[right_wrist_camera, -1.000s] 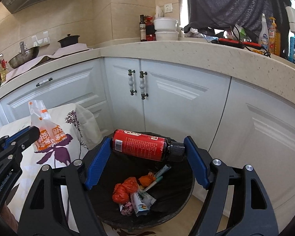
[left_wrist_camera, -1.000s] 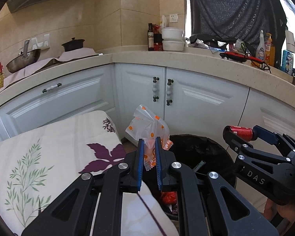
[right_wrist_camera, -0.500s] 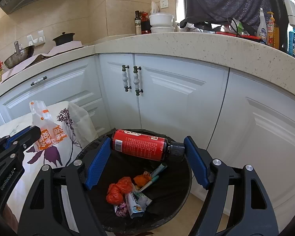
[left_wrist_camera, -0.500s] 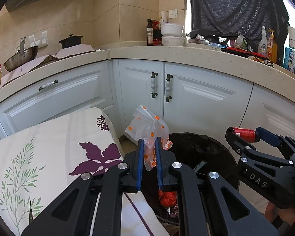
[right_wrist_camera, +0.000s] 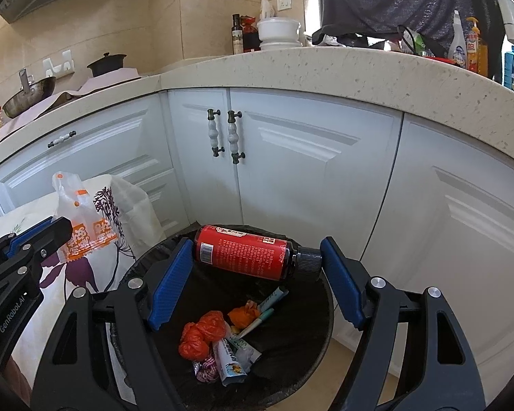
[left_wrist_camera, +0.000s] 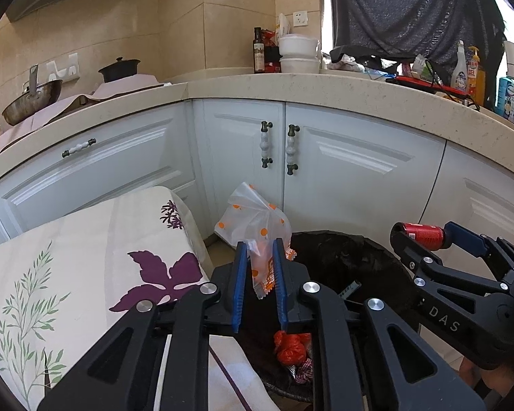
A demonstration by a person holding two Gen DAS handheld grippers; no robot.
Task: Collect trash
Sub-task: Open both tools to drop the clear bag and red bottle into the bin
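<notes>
A clear plastic bag [left_wrist_camera: 253,219] with orange dots and print stands between the blue pads of my left gripper [left_wrist_camera: 258,244]. Its jaws are opening, with the bag still caught at the tips just left of the bin. From the right wrist the bag [right_wrist_camera: 82,219] shows at the left gripper [right_wrist_camera: 51,231]. My right gripper [right_wrist_camera: 257,243] is shut lengthwise on a red bottle [right_wrist_camera: 246,251] with a black cap, held over the black-lined trash bin [right_wrist_camera: 327,325]. The bottle [left_wrist_camera: 423,234] and right gripper [left_wrist_camera: 425,236] hang over the bin's [left_wrist_camera: 346,253] far right side.
Red bags, wrappers and tubes [right_wrist_camera: 209,339] lie in the bin. A table with a floral cloth [left_wrist_camera: 85,257] stands left of the bin. White cabinets [right_wrist_camera: 291,157] under a speckled counter [right_wrist_camera: 325,68] close off the back. A person's hand [left_wrist_camera: 490,380] shows at lower right.
The left gripper's pads have spread a little wider around the bag. Both grippers have edged closer to the bin and cabinets. The bottle stays gripped as before.
</notes>
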